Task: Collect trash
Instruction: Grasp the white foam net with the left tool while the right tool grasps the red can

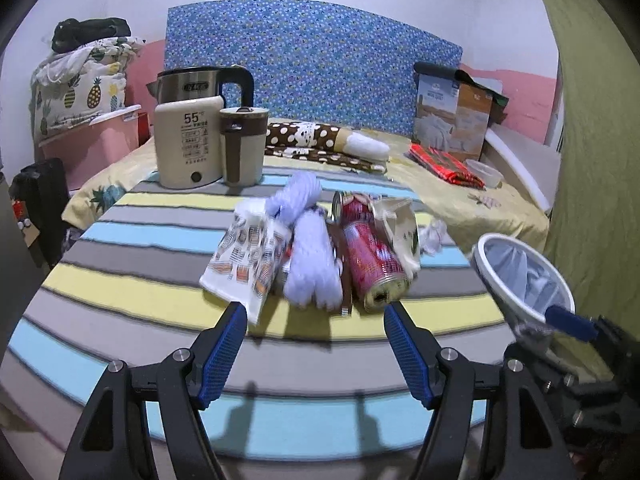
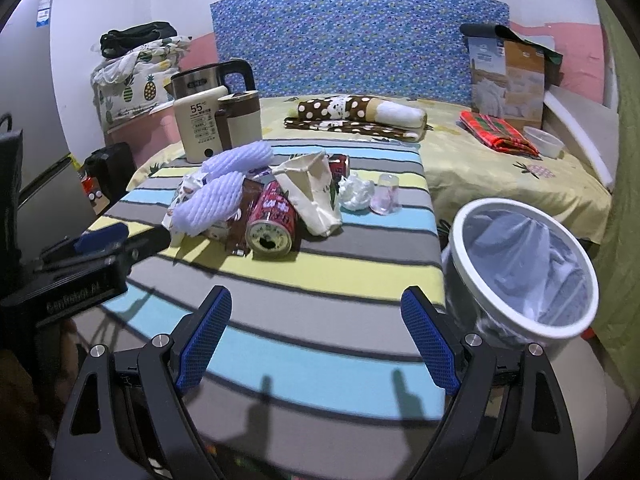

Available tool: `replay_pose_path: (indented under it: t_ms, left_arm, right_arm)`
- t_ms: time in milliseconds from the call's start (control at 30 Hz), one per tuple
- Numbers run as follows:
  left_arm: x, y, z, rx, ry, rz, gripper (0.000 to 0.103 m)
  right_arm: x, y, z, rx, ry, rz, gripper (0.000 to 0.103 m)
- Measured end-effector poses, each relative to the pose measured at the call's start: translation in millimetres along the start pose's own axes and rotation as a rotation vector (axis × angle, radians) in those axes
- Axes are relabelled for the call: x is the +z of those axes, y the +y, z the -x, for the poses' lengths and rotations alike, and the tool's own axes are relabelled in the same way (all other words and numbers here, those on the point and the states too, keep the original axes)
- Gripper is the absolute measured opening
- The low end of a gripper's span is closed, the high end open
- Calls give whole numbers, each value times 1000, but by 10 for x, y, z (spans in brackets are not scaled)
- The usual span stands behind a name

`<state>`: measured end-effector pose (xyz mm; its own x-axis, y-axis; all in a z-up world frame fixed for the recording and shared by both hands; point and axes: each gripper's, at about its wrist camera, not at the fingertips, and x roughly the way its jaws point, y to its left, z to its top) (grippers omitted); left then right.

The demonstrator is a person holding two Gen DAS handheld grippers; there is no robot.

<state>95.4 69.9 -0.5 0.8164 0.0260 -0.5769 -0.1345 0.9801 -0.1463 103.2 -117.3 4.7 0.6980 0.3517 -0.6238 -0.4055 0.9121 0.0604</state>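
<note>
A pile of trash lies on the striped cloth (image 1: 132, 292): a red can (image 1: 370, 252) on its side, white foam netting (image 1: 312, 256), a printed white wrapper (image 1: 244, 256), a torn cream paper bag (image 1: 400, 232) and a crumpled tissue (image 1: 434, 236). In the right wrist view I see the can (image 2: 272, 220), netting (image 2: 212, 208), paper bag (image 2: 312, 192), tissue (image 2: 356, 194) and a small clear plastic cup (image 2: 386, 194). My left gripper (image 1: 314, 314) is open, just short of the pile. My right gripper (image 2: 316, 300) is open and empty over the cloth. A white bin (image 2: 520, 268) with a plastic liner stands at the right.
A cream kettle (image 1: 188, 144) and a brown-and-cream mug (image 1: 242, 148) stand at the cloth's far left. Behind lie a dotted pillow (image 1: 320, 140), a red plaid cloth (image 1: 444, 164), a box (image 1: 452, 116) and a clear tub (image 1: 486, 172). A green curtain (image 1: 596, 120) hangs at the right.
</note>
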Motion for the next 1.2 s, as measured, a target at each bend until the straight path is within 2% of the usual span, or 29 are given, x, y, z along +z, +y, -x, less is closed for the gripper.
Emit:
replay_pose_path:
  t_ms: [167, 400, 533, 767, 967, 1067, 1133, 1200]
  left_arm:
    - [163, 17, -333, 3, 23, -8, 70]
    - [126, 39, -623, -16, 71, -21, 35]
    - [60, 107, -653, -33, 78, -2, 28]
    - [5, 270, -500, -56, 48, 51, 26]
    - [-23, 358, -401, -64, 34, 75, 26]
    - [-20, 378, -416, -72, 35, 82, 26]
    - [-23, 391, -426, -76, 38, 84, 25]
    - [-29, 393, -430, -79, 39, 82, 25]
  right_arm:
    - [97, -21, -129, 8, 7, 2, 87]
    - [199, -40, -339, 37, 35, -12, 87]
    - [254, -24, -458, 69, 55, -26, 87]
    - [321, 89, -705, 134, 101, -45, 86]
    - [306, 160, -894, 149, 142, -59, 83]
    - [293, 158, -958, 141, 162, -72, 76]
    - [305, 131, -1004, 148, 177, -94, 60]
    - [301, 112, -1000, 157, 182, -112, 55]
